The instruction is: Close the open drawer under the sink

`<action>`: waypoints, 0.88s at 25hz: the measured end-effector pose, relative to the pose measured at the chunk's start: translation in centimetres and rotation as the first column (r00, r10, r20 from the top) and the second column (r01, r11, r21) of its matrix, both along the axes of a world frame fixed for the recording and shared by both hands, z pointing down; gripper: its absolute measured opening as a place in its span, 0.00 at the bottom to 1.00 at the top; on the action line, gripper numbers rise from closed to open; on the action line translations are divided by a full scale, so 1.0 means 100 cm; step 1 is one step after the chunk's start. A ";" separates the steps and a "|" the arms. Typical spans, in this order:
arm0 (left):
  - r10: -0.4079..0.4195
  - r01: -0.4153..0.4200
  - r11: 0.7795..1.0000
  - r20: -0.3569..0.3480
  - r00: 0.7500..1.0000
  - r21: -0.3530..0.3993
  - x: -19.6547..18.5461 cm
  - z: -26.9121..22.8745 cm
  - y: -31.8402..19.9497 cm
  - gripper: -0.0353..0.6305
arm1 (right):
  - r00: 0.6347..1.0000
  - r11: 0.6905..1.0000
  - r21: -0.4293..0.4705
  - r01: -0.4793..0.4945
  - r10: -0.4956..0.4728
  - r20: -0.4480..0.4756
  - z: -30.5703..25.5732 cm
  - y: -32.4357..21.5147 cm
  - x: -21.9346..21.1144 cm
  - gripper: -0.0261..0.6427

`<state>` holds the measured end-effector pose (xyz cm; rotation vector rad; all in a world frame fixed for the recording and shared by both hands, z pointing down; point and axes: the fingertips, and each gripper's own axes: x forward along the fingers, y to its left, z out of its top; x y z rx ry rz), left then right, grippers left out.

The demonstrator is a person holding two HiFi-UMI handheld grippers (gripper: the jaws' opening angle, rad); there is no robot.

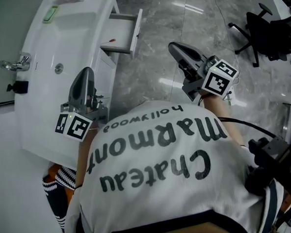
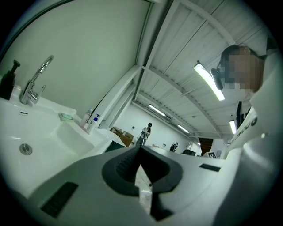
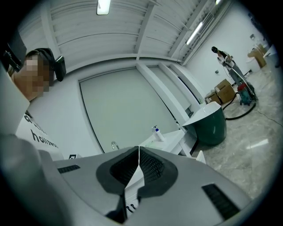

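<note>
Printed shirt (image 1: 158, 162) nearest lens. Left tool (image 1: 86, 72) pinched closed, nothing in it, just beside edge of white counter (image 1: 40, 127) near sink (image 1: 76, 22). Right tool (image 1: 174, 47) likewise closed tight, empty, over grey floor (image 1: 179, 18). Drawer (image 1: 126, 32) pulled out under sink, ahead between both tools, touched by neither.

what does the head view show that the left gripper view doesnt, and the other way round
Only the head view: the open drawer under the sink, the floor and an office chair.
Only the left gripper view: ceiling lights and distant people in the hall.
Both: the sink, its tap, its drain, and the left gripper, jaws together.
</note>
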<state>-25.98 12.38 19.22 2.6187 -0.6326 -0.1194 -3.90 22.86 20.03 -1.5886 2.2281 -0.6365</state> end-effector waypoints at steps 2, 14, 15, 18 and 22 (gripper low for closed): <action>0.006 -0.006 1.000 -0.009 1.000 -0.012 -0.004 0.011 -0.018 0.06 | 1.000 1.000 -0.011 -0.007 0.007 -0.003 0.006 -0.018 -0.004 0.06; -0.008 0.006 0.998 -0.044 0.999 -0.057 -0.028 0.025 -0.076 0.06 | 1.000 0.998 -0.058 -0.001 0.000 -0.020 0.013 -0.082 -0.033 0.06; -0.005 0.002 0.998 -0.043 0.999 -0.063 -0.027 0.027 -0.077 0.06 | 0.999 0.998 -0.069 -0.004 0.001 -0.040 0.014 -0.082 -0.033 0.06; 0.012 -0.014 0.997 -0.037 0.999 -0.076 -0.022 0.036 -0.074 0.06 | 0.993 0.995 -0.100 -0.017 0.005 -0.119 0.019 -0.078 -0.031 0.06; 0.030 -0.033 0.994 -0.029 0.999 -0.101 -0.012 0.044 -0.069 0.06 | 0.994 0.990 -0.129 -0.049 0.035 -0.103 0.028 -0.074 -0.019 0.06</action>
